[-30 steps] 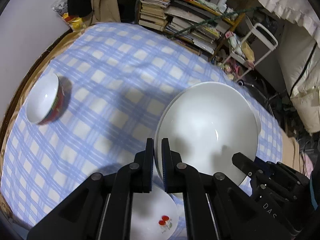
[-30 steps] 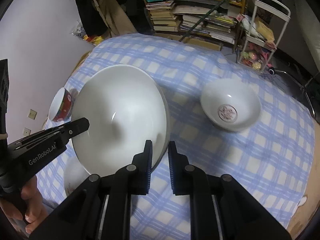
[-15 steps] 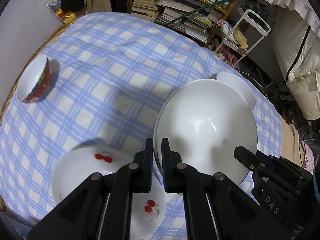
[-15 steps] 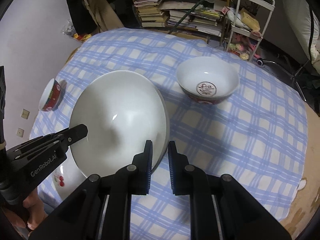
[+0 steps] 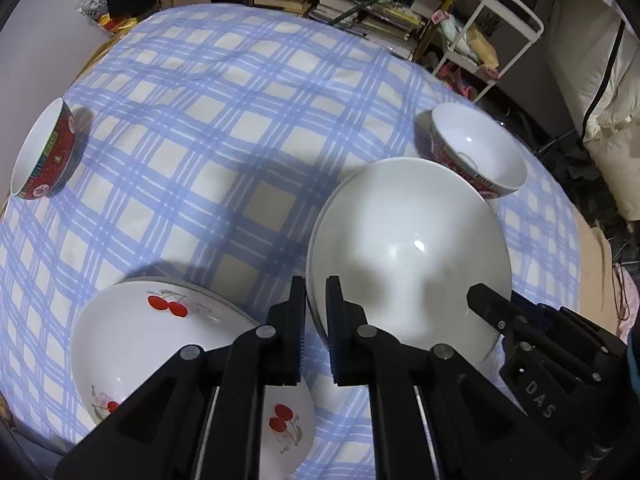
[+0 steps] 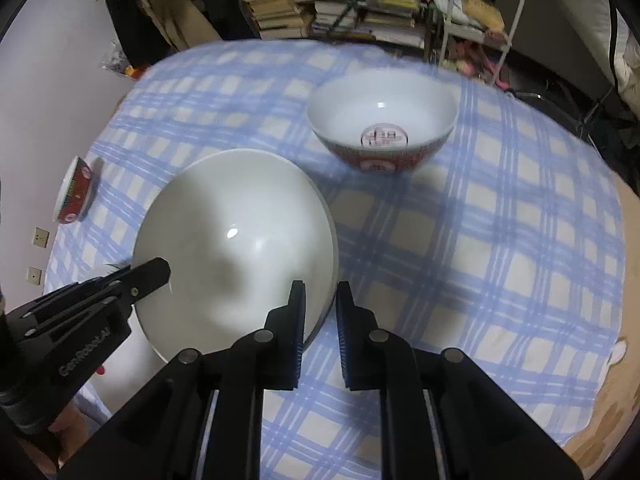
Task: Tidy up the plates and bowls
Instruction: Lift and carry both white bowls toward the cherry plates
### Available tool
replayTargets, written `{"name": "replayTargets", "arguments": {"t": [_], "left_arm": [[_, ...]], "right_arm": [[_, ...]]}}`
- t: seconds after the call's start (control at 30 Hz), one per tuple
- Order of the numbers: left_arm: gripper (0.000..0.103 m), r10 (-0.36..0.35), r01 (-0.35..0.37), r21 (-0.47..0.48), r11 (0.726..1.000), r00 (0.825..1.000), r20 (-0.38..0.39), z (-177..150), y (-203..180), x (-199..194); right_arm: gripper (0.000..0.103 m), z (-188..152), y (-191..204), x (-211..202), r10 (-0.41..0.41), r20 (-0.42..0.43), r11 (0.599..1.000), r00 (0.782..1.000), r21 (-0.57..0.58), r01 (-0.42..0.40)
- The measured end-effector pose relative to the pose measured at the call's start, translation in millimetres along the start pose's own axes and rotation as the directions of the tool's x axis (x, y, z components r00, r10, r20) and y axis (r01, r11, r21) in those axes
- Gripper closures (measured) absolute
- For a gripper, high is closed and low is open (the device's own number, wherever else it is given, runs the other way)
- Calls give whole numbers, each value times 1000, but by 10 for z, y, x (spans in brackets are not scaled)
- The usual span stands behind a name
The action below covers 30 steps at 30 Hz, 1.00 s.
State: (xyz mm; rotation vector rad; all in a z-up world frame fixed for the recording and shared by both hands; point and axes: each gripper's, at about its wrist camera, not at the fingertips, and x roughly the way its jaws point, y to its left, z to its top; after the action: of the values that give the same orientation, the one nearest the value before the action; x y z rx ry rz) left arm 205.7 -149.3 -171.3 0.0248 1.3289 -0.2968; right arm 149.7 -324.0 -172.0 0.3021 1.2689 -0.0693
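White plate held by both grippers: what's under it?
Under the white plate, the checked tablecloth shows, and the cherry plate lies beside its left edge. Whatever sits directly beneath is hidden.

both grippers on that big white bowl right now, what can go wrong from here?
1. The large white bowl is held only by thin rim pinches from the left gripper and right gripper; glazed ceramic could slip or twist.
2. The cherry-print plate lies right beside it; lowering off-centre could clip its rim.
3. The red-patterned bowl stands close behind, leaving little swing room.
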Motion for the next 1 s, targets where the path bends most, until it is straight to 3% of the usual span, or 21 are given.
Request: {"name": "replayTargets", "arguments": {"t": [0.7, 1.0], "left_arm": [[93, 63, -63, -6, 998, 998, -9, -96, -8, 133], [93, 50, -50, -4, 999, 999, -11, -105, -1, 125]], "right_arm": [[87, -36, 40, 102, 0, 11, 1000, 1000, 15, -1], [87, -63, 38, 150, 0, -6, 1000, 1000, 25, 0]]}}
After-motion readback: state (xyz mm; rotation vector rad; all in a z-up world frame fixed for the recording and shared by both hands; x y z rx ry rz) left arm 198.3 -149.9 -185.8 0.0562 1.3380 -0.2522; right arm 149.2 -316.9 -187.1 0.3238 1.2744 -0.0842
